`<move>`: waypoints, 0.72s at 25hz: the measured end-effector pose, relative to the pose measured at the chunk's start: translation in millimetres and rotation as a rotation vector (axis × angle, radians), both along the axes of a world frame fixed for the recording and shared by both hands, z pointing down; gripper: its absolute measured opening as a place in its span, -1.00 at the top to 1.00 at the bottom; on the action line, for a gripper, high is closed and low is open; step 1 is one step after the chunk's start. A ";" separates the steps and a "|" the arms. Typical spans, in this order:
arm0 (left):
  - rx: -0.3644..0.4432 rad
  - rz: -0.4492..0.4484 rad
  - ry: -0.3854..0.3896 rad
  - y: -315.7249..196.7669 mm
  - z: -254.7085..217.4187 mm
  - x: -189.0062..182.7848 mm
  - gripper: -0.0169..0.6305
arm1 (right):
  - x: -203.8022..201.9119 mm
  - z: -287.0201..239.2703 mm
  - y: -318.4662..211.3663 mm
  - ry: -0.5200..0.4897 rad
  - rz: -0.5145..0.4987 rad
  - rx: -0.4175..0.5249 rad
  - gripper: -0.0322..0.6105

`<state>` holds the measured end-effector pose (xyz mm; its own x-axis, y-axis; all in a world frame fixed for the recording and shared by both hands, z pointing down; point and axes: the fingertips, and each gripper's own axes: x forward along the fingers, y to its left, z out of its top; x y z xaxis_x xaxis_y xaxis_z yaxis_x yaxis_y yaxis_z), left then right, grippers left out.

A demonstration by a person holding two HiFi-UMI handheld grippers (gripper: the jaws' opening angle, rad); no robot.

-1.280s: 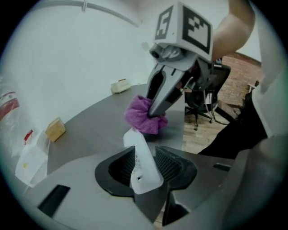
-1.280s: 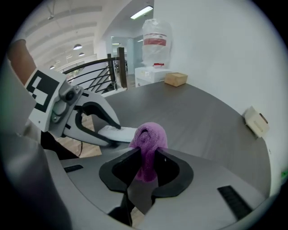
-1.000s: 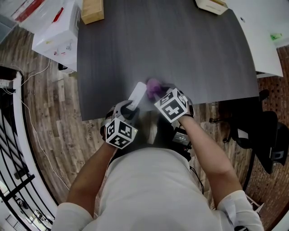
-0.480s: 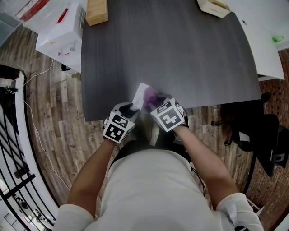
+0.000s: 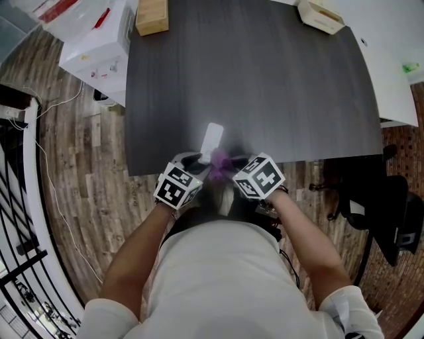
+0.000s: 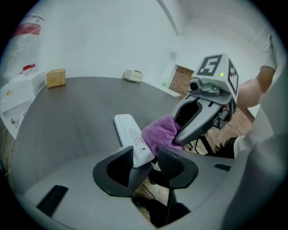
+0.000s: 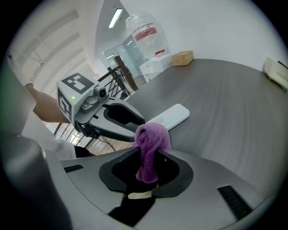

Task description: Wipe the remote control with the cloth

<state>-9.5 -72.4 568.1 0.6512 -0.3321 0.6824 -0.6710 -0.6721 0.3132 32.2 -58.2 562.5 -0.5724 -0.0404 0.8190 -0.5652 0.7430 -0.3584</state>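
A white remote control (image 5: 212,140) hangs over the near edge of the dark grey table (image 5: 265,86). My left gripper (image 5: 195,161) is shut on its near end. In the left gripper view the remote control (image 6: 130,134) runs away from the jaws, with the left gripper (image 6: 146,157) clamped on its end. A purple cloth (image 5: 220,159) is bunched in my right gripper (image 5: 233,164), which is shut on it. The cloth (image 6: 160,134) presses against the remote's right side near the left jaws. In the right gripper view the cloth (image 7: 150,143) stands up out of the right gripper (image 7: 150,157), in front of the remote control (image 7: 171,117).
A wooden block (image 5: 152,14) lies at the table's far left and a beige tray (image 5: 320,14) at its far right. A white box (image 5: 99,41) stands on the floor to the left, and a black chair (image 5: 392,198) to the right. The table's near edge lies right under the grippers.
The right gripper has drawn the cloth along the remote toward its near end, close to the left jaws. The left gripper has rolled, and the remote now points straighter away.
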 end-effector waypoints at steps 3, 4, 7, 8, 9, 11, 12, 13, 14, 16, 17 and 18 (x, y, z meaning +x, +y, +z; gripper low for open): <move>0.015 0.014 0.015 4.3 -2.6 2.1 0.50 | 11.4 -8.9 -10.7 0.021 -0.031 0.044 0.60; 0.033 0.019 -0.001 5.8 -2.7 0.3 0.50 | 15.9 -14.6 -19.5 0.046 -0.040 0.087 0.60; 0.123 0.045 -0.119 7.7 1.0 -9.7 0.50 | 19.8 -34.0 -55.4 0.187 -0.138 0.271 0.60; 0.153 0.055 -0.168 7.2 3.3 -12.5 0.50 | 16.5 -38.2 -68.3 0.249 -0.197 0.340 0.60; 0.175 0.065 -0.216 7.0 6.6 -14.6 0.50 | 10.7 -40.3 -80.8 0.312 -0.264 0.408 0.60; 0.193 0.083 -0.289 7.9 14.5 -16.0 0.50 | -6.6 -38.7 -101.5 0.423 -0.410 0.522 0.60; 0.194 0.087 -0.312 8.5 17.8 -15.7 0.50 | -16.4 -35.6 -107.8 0.467 -0.486 0.559 0.60; 0.194 0.087 -0.324 8.8 19.9 -15.0 0.50 | -24.9 -30.8 -110.9 0.506 -0.560 0.581 0.60; 0.194 0.084 -0.330 8.9 20.6 -14.0 0.50 | -31.0 -24.5 -111.2 0.541 -0.631 0.591 0.60; 0.197 0.081 -0.335 9.0 20.0 -11.6 0.50 | -36.0 -12.4 -106.7 0.605 -0.752 0.606 0.60; 0.198 0.081 -0.338 8.9 19.7 -10.8 0.50 | -36.9 -9.1 -103.5 0.629 -0.799 0.619 0.60; 0.196 0.080 -0.342 8.4 19.6 -10.6 0.50 | -38.1 -7.7 -100.1 0.644 -0.838 0.632 0.60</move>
